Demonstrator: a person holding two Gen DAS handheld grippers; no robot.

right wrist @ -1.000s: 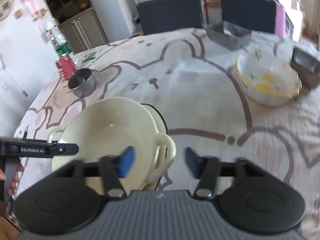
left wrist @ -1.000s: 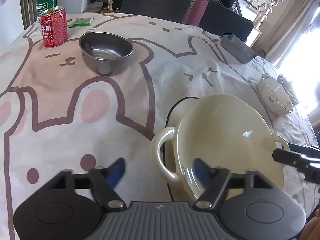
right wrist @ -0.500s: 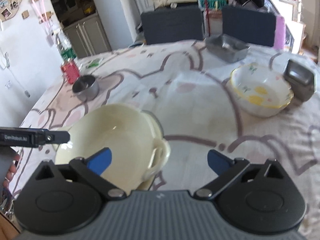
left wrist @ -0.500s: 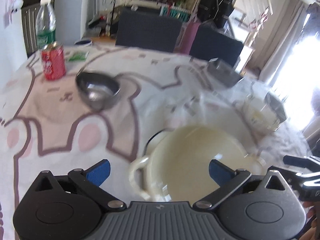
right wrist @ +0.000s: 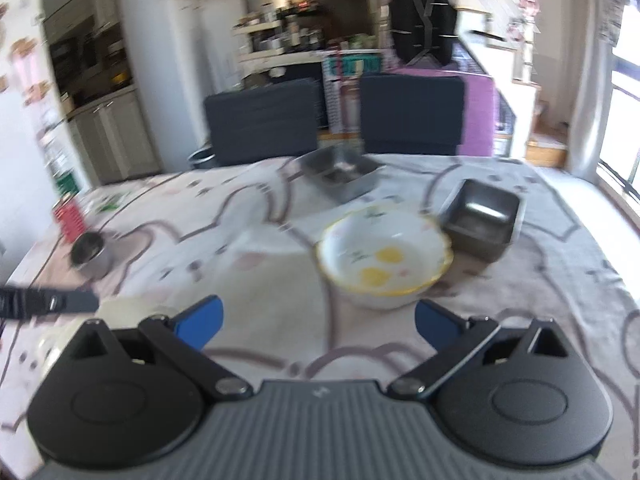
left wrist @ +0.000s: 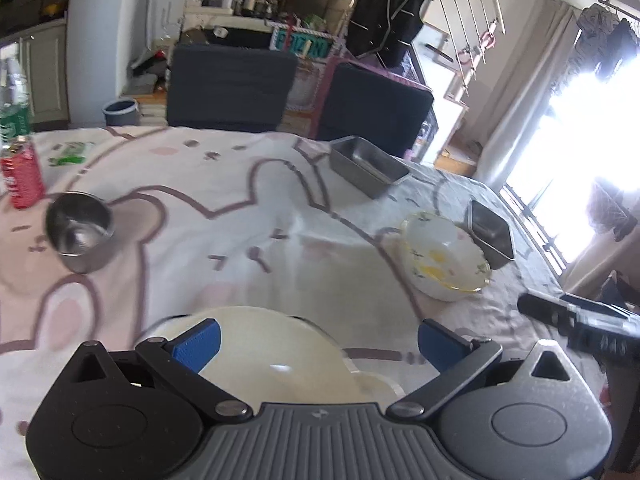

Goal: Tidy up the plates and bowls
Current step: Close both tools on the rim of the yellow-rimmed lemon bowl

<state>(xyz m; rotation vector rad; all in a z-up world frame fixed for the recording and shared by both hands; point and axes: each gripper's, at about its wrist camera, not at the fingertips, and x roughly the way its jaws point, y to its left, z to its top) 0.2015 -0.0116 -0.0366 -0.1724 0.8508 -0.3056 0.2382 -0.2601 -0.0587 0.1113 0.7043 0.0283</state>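
A cream two-handled dish (left wrist: 276, 356) sits on the table right below my left gripper (left wrist: 318, 344), which is open and empty above it. The dish's edge shows at the lower left of the right wrist view (right wrist: 128, 308). A white floral bowl (right wrist: 384, 256) stands just ahead of my right gripper (right wrist: 318, 322), which is open and empty. The bowl also shows at the right of the left wrist view (left wrist: 444, 260). A small steel bowl (left wrist: 80, 232) stands at the left.
A steel rectangular pan (left wrist: 366, 170) lies at the far side and a square steel tin (right wrist: 482, 218) stands right of the floral bowl. A red can (left wrist: 20, 176) and a water bottle (left wrist: 14, 108) stand far left. Two dark chairs (right wrist: 260, 124) are behind the table.
Both grippers opened, let go of the cream dish and lifted back and up. The view swung toward the floral bowl and the far side of the table.
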